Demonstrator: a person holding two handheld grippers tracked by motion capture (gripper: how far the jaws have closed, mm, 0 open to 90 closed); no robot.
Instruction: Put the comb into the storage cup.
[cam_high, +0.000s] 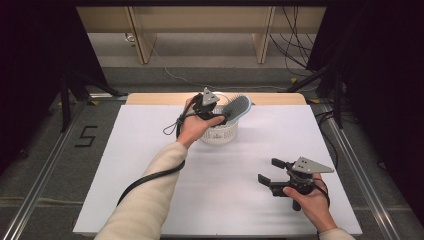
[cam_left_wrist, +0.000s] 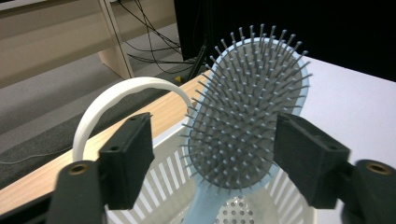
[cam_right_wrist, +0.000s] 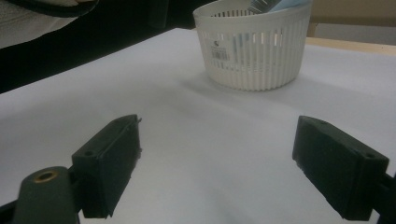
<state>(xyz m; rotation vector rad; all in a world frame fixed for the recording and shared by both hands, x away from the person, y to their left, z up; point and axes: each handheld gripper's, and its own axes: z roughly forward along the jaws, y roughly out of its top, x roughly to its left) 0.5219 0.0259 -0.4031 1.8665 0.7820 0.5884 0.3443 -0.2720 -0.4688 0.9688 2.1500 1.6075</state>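
White table (cam_high: 150, 165) carries slotted white basket (cam_high: 220, 133) at far middle; paddle hairbrush (cam_high: 236, 107) stands inside. Left claw (cam_high: 223, 119) wide at brush, not gripping. Right claw (cam_high: 270, 172) wide, empty, near right.

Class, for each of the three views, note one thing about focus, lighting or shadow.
High view: even light on the white table, dark surroundings at both sides. Left gripper view: the hairbrush bristles are fairly sharp, the near jaws soft. Right gripper view: the basket casts a faint shadow on the table; the near jaws are blurred.
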